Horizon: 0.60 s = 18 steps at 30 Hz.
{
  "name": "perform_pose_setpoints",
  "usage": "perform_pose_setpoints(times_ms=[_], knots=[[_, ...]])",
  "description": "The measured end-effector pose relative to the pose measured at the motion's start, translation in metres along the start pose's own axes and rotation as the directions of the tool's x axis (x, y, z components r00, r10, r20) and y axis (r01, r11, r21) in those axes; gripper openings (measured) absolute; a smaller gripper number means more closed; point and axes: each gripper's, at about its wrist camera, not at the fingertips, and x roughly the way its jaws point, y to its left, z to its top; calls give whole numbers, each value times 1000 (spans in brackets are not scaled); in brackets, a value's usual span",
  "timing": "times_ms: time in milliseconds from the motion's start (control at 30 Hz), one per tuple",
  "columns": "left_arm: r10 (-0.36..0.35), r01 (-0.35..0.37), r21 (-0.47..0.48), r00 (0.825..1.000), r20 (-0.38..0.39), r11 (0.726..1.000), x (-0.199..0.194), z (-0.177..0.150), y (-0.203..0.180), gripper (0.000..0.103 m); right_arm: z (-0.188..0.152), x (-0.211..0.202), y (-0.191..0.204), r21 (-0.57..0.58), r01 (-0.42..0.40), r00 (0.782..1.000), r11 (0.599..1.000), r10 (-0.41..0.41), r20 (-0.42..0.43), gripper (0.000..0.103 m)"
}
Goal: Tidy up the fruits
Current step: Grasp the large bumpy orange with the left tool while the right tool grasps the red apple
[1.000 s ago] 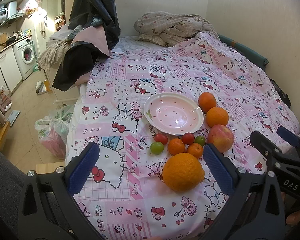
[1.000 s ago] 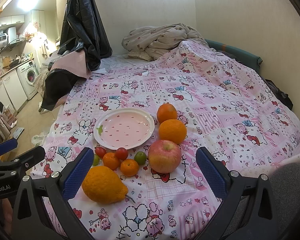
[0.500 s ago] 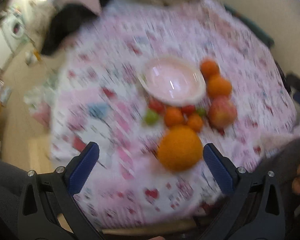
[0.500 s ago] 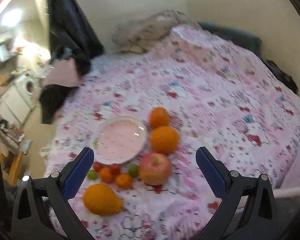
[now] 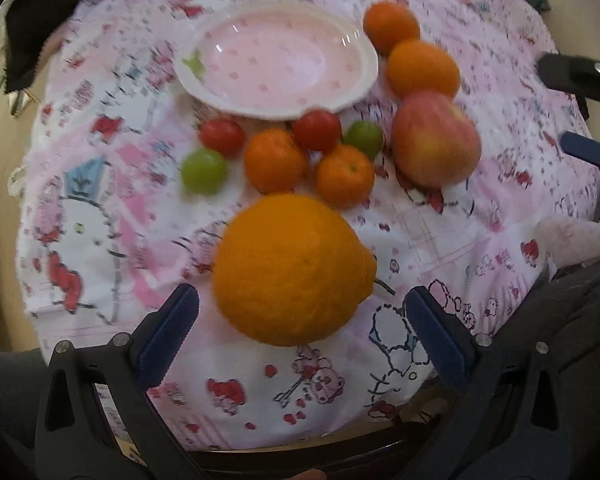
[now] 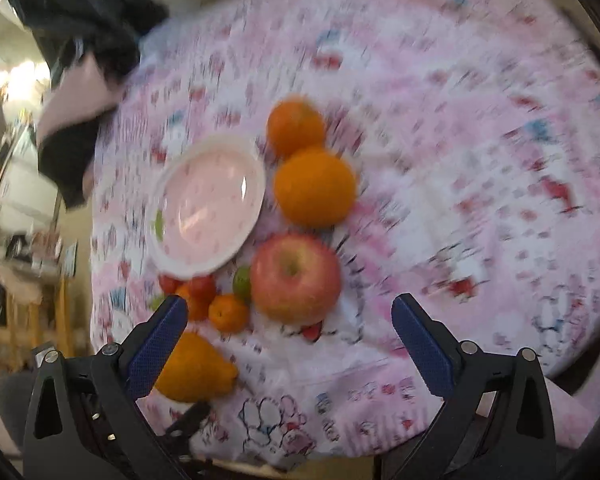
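A pink plate (image 5: 276, 56) lies empty on the Hello Kitty bedspread; it also shows in the right wrist view (image 6: 210, 204). Around it lie a large bumpy orange citrus (image 5: 292, 270), a red apple (image 5: 434, 144), two oranges (image 5: 422, 68), two small tangerines (image 5: 344, 174), red tomatoes (image 5: 222, 136) and green fruits (image 5: 203, 170). My left gripper (image 5: 300, 328) is open, with the big citrus just ahead between its fingers, not touching. My right gripper (image 6: 292, 336) is open, above the apple (image 6: 296, 276).
The bedspread (image 6: 460, 160) covers the bed, whose front edge is just below both grippers. Dark clothing (image 6: 80, 40) is heaped at the far left corner. The right gripper's tip (image 5: 580, 148) shows at the right edge of the left wrist view.
Both grippers have moved forward and down toward the fruit. The big citrus now sits between the left fingers, and the apple is close under the right gripper. No fruit has moved.
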Motion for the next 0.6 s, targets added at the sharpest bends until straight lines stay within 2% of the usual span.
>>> perform_pose_setpoints(times_ms=[100, 167, 300, 333, 500, 600], knots=[[20, -20, 7, 1000, 8, 1000, 7, 0, -1, 101, 6, 34, 3, -2, 21, 994, 1000, -21, -107, 103], [23, -23, 1, 1000, 7, 1000, 11, 0, 2, 96, 10, 50, 5, -1, 38, 989, 999, -38, -142, 103], [7, -7, -29, 1000, -4, 1000, 20, 3, 7, 93, 16, 73, 8, -26, 93, 983, 995, -95, -160, 103], [9, -9, -32, 1000, -14, 999, 24, 3, 9, 88, 16, 80, 7, -18, 94, 979, 995, -96, -181, 101], [-15, 15, -33, 1000, 4, 999, 30, 5, 7, 84, 17, 100, 6, -21, 99, 966, 995, -101, -238, 94], [-30, 31, -45, 999, 13, 999, 30, 7, 9, 80, 15, 110, 15, -99, 142, 959, 985, -161, -232, 85]])
